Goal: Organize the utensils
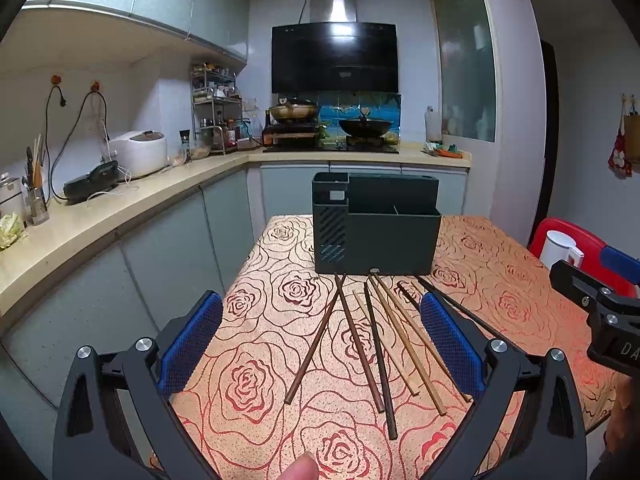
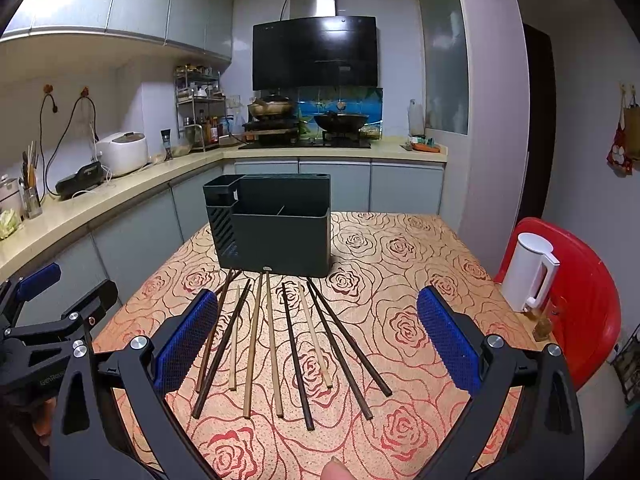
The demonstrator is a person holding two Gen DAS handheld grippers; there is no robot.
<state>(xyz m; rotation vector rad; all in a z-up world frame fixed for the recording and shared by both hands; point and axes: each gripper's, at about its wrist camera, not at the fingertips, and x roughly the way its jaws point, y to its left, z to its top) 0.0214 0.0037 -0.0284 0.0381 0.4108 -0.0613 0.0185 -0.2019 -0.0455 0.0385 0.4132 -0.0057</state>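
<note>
On table (image 2: 400, 248) mid: chopsticks (image 2: 272, 344) by holder (image 2: 280, 240); left gripper (image 1: 320, 344), right gripper (image 2: 316, 344) jaws apart, empty.

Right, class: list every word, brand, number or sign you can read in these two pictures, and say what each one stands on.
"DA": white letters, cut off at the frame edge, on the right gripper body, seen from the left wrist view.
Pale lettering on the left gripper body in the right wrist view: too blurred to read.
Small print low on the dark utensil holder, and the round badge at its base: too small to read.
Mark on the black range hood: unreadable.
</note>
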